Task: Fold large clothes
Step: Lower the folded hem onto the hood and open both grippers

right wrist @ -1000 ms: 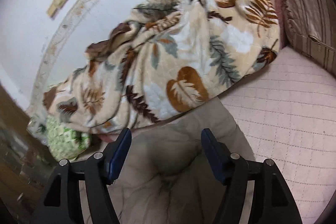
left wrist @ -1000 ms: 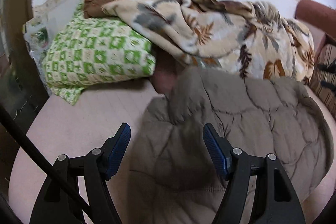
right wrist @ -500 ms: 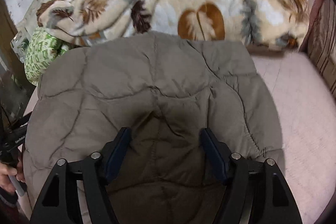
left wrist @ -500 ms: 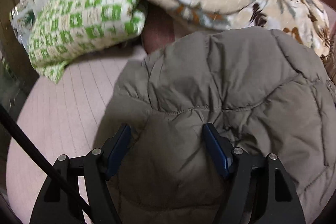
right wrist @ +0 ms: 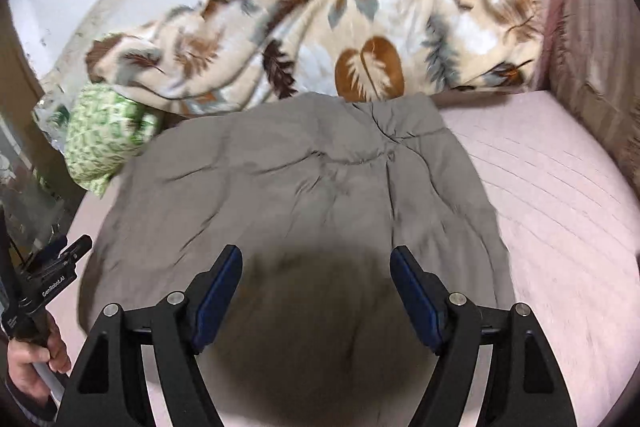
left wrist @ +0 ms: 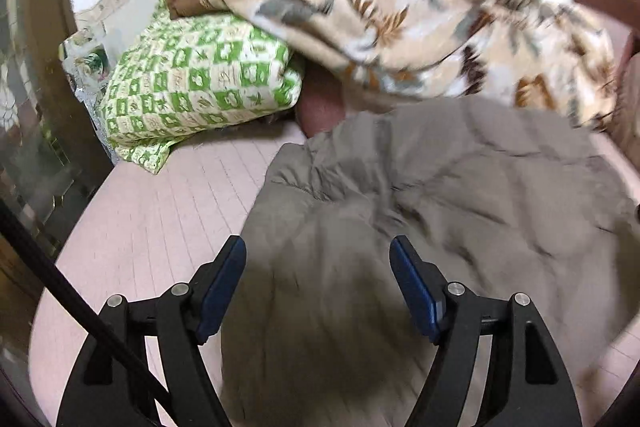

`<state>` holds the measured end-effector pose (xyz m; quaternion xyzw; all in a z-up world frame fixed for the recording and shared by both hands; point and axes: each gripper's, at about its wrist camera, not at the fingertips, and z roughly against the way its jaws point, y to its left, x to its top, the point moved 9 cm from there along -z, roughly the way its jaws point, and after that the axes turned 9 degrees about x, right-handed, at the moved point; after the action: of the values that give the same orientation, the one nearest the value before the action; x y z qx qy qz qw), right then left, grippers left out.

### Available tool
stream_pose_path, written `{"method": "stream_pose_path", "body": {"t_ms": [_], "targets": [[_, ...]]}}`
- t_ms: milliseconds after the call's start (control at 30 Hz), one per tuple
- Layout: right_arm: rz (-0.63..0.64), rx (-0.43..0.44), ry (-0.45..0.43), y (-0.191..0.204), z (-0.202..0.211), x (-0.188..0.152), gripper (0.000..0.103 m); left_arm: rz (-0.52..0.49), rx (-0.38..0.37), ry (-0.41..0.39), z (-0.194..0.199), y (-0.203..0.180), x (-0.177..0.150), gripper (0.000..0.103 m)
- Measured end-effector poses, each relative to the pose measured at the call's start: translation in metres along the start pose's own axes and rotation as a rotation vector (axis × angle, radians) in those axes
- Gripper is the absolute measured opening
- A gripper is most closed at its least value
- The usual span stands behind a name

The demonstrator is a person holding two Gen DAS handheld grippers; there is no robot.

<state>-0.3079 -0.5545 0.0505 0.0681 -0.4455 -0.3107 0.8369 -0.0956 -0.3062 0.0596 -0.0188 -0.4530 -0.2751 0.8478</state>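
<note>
Pink mattress (right wrist: 560, 211) bears jacket (right wrist: 320, 179) (right tongs (right wrist: 316, 287) opening, empty).

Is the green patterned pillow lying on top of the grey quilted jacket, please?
No, the pillow lies on the pink mattress to the left of the jacket, partly under the leaf-print blanket.

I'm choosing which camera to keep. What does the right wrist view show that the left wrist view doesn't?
Only the right wrist view shows the person's hand holding the left gripper, and the striped cushion. Only the left wrist view shows a black cable. Both show the grey padded jacket on the pink bed, the leaf-print blanket and the green pillow.
</note>
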Motion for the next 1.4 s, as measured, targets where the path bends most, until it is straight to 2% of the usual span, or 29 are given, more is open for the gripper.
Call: {"method": "stream_pose_path", "body": {"t_ms": [100,167,233,400,533,633,867,1400], "targets": [[-0.045,0.043,-0.041,0.017,0.022,-0.027,0.080,0.027,-0.008,-0.041,0.035,-0.006,-0.016,0.074],[-0.030,0.041,-0.060,0.031,0.029,-0.046,0.080,0.022,-0.003,-0.058,0.050,-0.014,-0.028,0.074],[-0.010,0.027,-0.073,0.042,0.025,-0.052,0.080,0.010,-0.004,-0.067,0.056,-0.025,-0.037,0.074],[0.102,0.008,-0.106,0.066,0.009,-0.043,0.080,0.012,-0.009,-0.048,0.040,-0.039,-0.045,0.074],[0.103,-0.005,-0.108,0.060,-0.012,-0.039,0.080,0.035,-0.030,-0.012,0.015,-0.043,-0.050,0.074],[0.096,-0.022,-0.074,0.051,-0.031,-0.045,0.080,0.038,-0.042,0.010,0.001,-0.046,-0.053,0.074],[0.106,-0.047,-0.039,0.044,-0.052,-0.054,0.082,0.028,-0.042,0.028,-0.014,-0.052,-0.061,0.076],[0.156,-0.106,-0.002,0.040,-0.070,-0.064,0.085,-0.050,0.034,-0.011,-0.020,-0.061,-0.067,0.077]]}}
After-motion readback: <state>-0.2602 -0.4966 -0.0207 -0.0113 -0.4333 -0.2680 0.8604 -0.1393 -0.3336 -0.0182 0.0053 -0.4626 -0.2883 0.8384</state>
